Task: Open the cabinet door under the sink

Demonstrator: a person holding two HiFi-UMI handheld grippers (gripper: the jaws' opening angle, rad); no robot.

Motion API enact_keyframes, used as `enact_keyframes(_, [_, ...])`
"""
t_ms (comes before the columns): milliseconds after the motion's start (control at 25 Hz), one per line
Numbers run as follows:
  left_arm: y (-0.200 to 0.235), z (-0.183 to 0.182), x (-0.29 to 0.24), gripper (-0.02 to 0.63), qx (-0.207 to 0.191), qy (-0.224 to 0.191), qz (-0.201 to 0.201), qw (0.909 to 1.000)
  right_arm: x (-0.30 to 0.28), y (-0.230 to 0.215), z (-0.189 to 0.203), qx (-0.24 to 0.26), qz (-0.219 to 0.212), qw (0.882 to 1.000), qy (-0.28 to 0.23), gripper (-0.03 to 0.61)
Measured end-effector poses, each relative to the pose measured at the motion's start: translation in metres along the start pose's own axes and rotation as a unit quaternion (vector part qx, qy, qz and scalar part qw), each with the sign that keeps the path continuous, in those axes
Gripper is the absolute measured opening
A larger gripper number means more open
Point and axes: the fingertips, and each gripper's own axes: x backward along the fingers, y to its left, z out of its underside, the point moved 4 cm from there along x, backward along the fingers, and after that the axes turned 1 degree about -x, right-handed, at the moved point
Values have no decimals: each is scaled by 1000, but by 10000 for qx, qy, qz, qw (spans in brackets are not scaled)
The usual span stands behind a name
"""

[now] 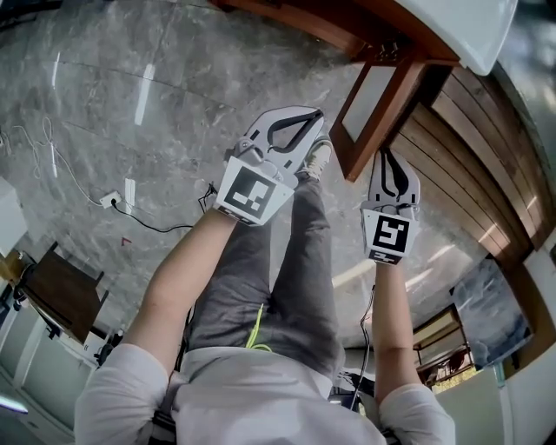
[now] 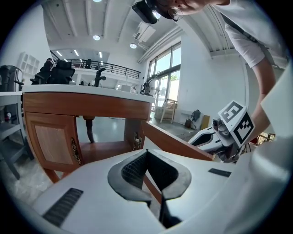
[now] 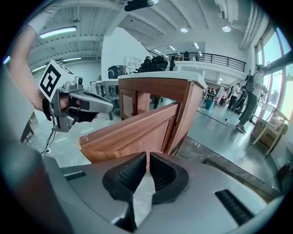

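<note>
The wooden cabinet (image 1: 382, 22) stands under the white sink (image 1: 460, 26). Its right door (image 1: 389, 104) is swung open toward me, while the left door (image 2: 50, 141) with a metal handle stays closed. A dark drain pipe (image 2: 89, 128) shows inside. In the right gripper view the open door (image 3: 132, 132) juts out just ahead of the jaws. My left gripper (image 1: 314, 117) is shut and empty, a little left of the door's free edge. My right gripper (image 1: 387, 155) is shut and empty, close beside the door's lower corner. Neither touches the door.
I stand on a grey marble floor (image 1: 130, 87), with my legs (image 1: 287, 261) directly below the grippers. A white power strip with a black cable (image 1: 113, 200) lies at left. A dark low table (image 1: 61, 295) sits lower left. Wooden planks (image 1: 486, 156) run along the right.
</note>
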Motion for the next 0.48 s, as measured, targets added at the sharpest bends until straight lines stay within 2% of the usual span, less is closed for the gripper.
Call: enact_keyframes(480, [-18,-61,14,11,46,-103,-9,9999,39,-20,-51,-331,267,9988,-251,48])
